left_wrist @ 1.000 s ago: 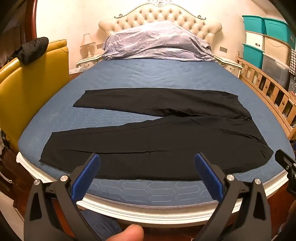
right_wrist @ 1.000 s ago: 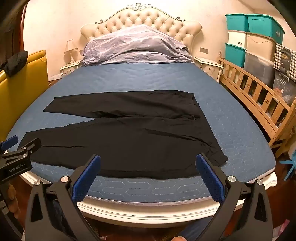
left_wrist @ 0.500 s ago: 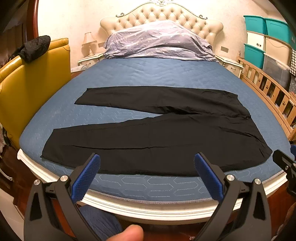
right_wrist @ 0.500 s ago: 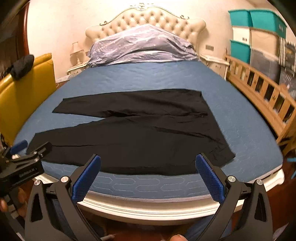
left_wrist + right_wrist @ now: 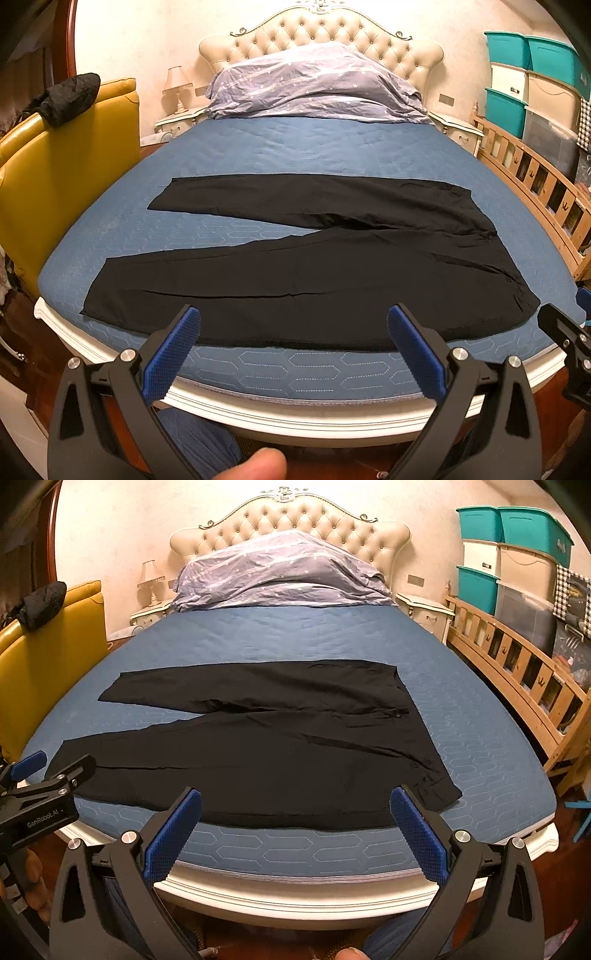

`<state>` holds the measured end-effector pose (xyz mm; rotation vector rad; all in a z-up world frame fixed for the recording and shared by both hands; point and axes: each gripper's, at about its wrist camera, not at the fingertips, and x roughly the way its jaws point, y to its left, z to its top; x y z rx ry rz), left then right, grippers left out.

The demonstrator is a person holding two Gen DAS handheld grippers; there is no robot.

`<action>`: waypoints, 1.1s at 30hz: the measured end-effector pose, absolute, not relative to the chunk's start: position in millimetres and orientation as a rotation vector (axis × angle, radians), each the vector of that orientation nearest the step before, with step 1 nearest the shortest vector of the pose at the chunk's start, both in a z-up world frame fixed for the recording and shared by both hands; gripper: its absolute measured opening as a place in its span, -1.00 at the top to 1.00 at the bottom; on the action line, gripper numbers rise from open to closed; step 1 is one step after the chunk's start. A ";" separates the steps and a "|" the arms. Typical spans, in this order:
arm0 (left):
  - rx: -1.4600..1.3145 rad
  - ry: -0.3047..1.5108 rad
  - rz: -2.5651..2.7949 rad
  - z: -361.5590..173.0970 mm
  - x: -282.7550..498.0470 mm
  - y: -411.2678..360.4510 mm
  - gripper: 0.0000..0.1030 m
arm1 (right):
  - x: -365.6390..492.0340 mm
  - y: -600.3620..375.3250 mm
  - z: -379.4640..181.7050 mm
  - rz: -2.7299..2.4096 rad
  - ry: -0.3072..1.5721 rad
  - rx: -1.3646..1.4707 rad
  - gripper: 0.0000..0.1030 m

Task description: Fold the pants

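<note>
Black pants (image 5: 314, 266) flat on bed (image 5: 295, 151), beyond both spread tongs.

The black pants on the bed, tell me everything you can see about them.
The black pants lie unfolded and flat on the blue quilted mattress, across its width near the foot edge. The waist points right and the two legs run left, splayed in a narrow V with mattress showing between them. The fabric looks thin and matte, with light creases. Nothing else touches them; both grippers' jaws are open, short of the cloth.
</note>
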<state>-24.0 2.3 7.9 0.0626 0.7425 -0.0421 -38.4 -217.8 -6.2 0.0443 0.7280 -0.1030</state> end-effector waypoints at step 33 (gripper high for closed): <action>0.063 0.751 -0.047 7.6 -23.1 1.9 -0.97 | -38.9 -224.1 -10.5 -0.086 0.754 0.082 -0.91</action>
